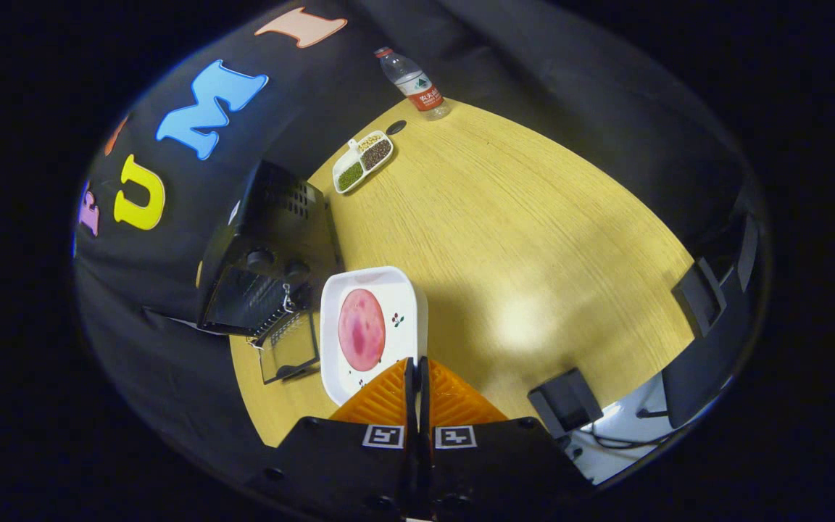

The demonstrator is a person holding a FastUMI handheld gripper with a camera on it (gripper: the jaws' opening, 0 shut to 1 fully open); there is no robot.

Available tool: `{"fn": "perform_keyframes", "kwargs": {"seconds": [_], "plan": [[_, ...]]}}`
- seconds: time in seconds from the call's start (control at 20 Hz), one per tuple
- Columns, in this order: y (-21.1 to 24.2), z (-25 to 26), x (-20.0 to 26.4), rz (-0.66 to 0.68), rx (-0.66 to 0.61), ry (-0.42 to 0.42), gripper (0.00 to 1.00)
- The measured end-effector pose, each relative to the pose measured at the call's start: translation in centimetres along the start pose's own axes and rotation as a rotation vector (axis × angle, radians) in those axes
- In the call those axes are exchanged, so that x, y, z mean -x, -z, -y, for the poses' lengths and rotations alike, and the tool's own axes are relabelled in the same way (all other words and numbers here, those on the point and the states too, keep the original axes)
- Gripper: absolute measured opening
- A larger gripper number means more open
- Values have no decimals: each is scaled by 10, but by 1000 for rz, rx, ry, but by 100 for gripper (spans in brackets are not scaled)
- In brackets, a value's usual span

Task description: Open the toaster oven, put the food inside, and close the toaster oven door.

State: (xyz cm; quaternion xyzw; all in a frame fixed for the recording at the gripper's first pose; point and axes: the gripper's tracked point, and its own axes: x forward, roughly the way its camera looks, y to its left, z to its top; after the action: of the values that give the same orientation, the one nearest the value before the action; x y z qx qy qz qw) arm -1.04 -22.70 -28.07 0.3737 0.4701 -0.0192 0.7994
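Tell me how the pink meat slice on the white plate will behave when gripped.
The meat slice looks thin and flat, so probably floppy and light. Its sheen suggests slipperiness. It lies on the plate just ahead of the shut orange fingers.

Gripper [415, 373] fingers closed together just short of plated ham slice [362, 328], beside open toaster oven [265, 254]

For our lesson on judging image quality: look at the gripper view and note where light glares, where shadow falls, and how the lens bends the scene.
Gripper view: a bright glare patch sits on the wooden table right of the white plate; a soft shadow lies between plate and glare; the fisheye curves the table's edges and tilts the water bottle; the toaster oven is dark, with little detail; the shut gripper is sharp.
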Motion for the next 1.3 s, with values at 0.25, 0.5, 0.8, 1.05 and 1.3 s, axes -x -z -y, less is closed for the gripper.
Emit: {"fn": "perform_keyframes", "kwargs": {"seconds": [0.25,0.5,0.8,1.05,1.3], "plan": [[49,-43,19,42,-122,-96,2],[81,-87,25,51,-126,-132,2],[95,-144,12,27,-84,-173,2],[102,-182,-22,-20,-41,-175,2],[99,-213,-58,-52,-37,-189,2]]}}
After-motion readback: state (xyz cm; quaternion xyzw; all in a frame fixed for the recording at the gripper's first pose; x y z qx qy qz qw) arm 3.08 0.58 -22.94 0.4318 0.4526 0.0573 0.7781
